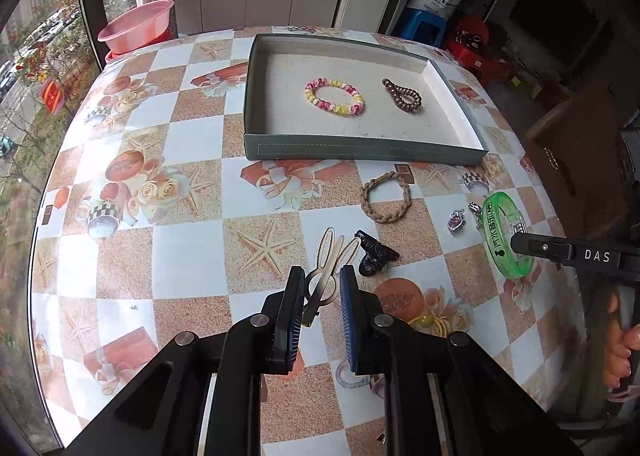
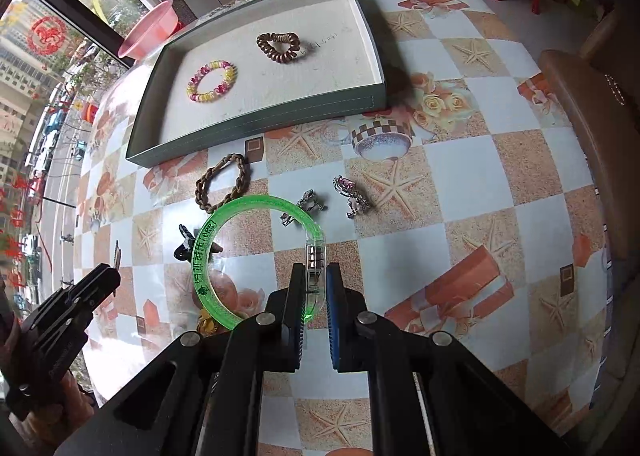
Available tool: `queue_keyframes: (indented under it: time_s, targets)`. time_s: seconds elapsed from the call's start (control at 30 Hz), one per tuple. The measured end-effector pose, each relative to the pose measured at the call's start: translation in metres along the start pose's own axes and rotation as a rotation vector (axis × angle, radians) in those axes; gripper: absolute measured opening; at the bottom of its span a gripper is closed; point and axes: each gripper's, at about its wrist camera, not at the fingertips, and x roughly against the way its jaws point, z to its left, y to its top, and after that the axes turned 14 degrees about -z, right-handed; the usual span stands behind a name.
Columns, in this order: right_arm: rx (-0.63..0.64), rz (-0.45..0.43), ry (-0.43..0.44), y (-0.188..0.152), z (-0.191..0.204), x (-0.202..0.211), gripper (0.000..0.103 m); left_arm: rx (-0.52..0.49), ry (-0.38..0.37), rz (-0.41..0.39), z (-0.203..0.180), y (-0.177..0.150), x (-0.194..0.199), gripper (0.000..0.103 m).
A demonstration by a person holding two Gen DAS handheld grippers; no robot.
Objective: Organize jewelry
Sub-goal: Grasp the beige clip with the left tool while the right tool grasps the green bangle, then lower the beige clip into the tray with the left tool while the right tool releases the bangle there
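Right hand-held gripper (image 2: pixel 314 288) clenched on green bangle (image 2: pixel 208 256) at its clasp, loop lying toward 10 o'clock over counter (image 2: pixel 480 184); left hand-held gripper (image 1: pixel 322 280) grasping rabbit-shaped clip (image 1: pixel 334 256), ears pointing 12 o'clock.

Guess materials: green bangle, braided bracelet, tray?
Green bangle: translucent glossy plastic, probably acrylic; light glows through it, printed lettering. Braided bracelet: matte tan plaited cord, possibly leather. Tray: looks like cardboard, grey-green stitched-look walls, pale grainy lining.
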Motion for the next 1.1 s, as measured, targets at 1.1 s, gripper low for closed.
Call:
queue_keyframes:
  time_s: [1.1]
  targets:
    - [0.244,0.122,-0.026,0.143,0.043,-0.146,0.011,0.019,0.125,0.089,-0.004,0.106,-0.157,0.031]
